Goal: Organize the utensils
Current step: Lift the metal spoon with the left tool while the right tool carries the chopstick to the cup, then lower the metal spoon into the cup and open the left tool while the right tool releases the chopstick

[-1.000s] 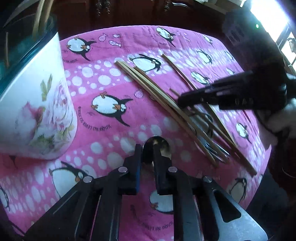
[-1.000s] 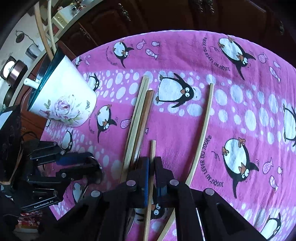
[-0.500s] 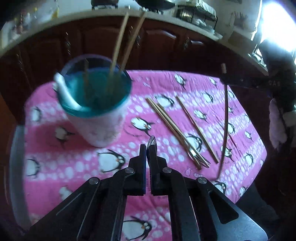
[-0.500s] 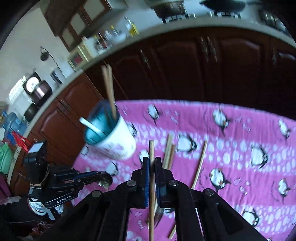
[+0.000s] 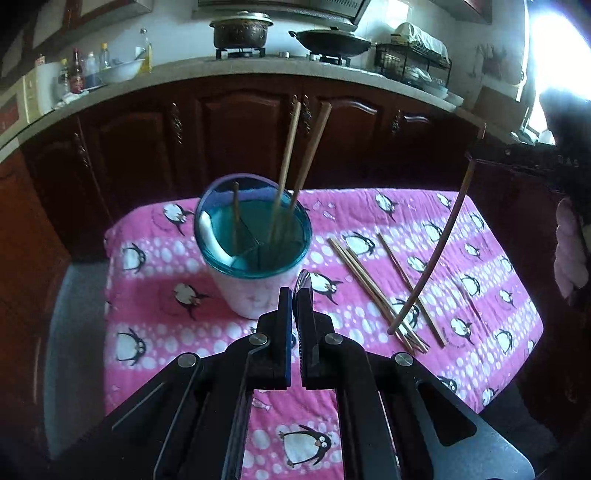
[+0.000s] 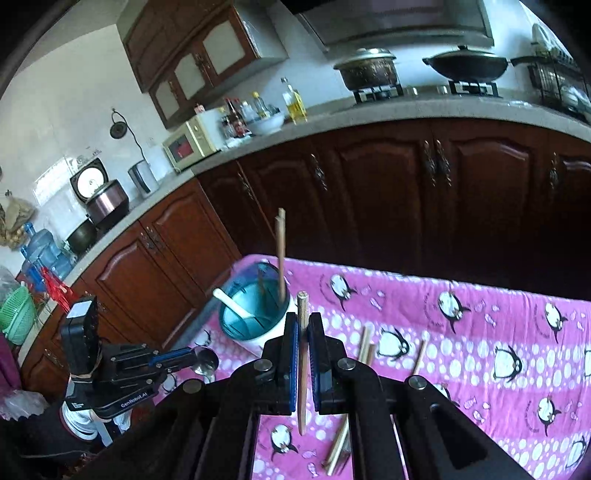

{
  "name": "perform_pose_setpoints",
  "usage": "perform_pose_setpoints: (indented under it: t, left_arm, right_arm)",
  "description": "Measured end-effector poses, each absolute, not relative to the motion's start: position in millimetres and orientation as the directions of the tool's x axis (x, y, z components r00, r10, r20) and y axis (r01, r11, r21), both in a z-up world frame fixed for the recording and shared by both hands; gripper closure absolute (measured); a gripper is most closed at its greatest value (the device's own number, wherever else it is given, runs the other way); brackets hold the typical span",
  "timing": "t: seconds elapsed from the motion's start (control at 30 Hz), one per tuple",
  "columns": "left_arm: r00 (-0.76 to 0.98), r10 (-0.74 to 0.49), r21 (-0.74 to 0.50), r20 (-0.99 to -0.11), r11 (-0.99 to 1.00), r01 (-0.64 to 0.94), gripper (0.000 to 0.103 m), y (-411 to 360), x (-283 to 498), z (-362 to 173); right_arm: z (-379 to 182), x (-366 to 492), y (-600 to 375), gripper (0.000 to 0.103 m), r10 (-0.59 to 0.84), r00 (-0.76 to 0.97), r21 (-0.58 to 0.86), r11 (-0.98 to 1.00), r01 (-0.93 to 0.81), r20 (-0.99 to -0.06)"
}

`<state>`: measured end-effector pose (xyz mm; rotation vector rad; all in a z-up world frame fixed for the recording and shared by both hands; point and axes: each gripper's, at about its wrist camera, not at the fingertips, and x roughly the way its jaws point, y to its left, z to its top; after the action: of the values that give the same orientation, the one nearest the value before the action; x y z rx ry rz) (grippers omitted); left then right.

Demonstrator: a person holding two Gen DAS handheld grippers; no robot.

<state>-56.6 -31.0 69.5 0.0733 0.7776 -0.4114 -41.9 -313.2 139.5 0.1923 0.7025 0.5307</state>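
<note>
A white floral utensil holder with a teal inside (image 5: 255,240) stands on the pink penguin tablecloth (image 5: 184,325); chopsticks and a white spoon stand in it. It also shows in the right wrist view (image 6: 251,314). My left gripper (image 5: 294,295) is shut on a metal spoon (image 5: 302,282), held above the table in front of the holder. My right gripper (image 6: 303,325) is shut on a wooden chopstick (image 6: 303,365), held upright above the table; the chopstick shows hanging in the left wrist view (image 5: 436,258). Several chopsticks and a fork (image 5: 373,291) lie on the cloth.
Dark wooden cabinets (image 5: 240,133) stand behind the table under a counter with a pot (image 5: 240,31), a wok (image 5: 328,40) and bottles. The cloth's edges drop off at the left and right sides.
Both grippers have risen well above the table and tilted up. The right one lifted the chopstick off the cloth. The left one has kept hold of the spoon.
</note>
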Motion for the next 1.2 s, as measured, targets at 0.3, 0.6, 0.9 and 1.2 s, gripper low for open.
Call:
perform_pose_setpoints:
  t: [0.3, 0.6, 0.9, 1.2]
  left_arm:
    - [0.689, -0.323, -0.085, -0.649, 0.931, 0.355, 0.102, -12.1, -59.7, 99.7]
    - [0.803, -0.211, -0.016, -0.557, 0.970, 0.244, 0.102, 10.5, -30.3, 152.8]
    - [0.864, -0.048, 0.163, -0.502, 0.975, 0.148, 0.102, -6.1, 21.0, 149.2]
    - [0.874, 0.027, 0.262, -0.486, 0.958, 0.116, 0.102, -26.1, 54.9, 121.4]
  right_arm:
    - [170.2, -45.0, -291.5, 0.098, 0.556, 0.653, 0.329, 0.831, -0.448, -0.515]
    - [210.5, -30.7, -270.2, 0.098, 0.581, 0.685, 0.319, 0.814, -0.486, -0.439]
    - [217.6, 4.0, -240.8, 0.098, 0.560, 0.713, 0.291, 0.829, -0.478, -0.422]
    - [186.5, 33.5, -230.6, 0.098, 0.543, 0.708, 0.309, 0.840, -0.447, -0.453]
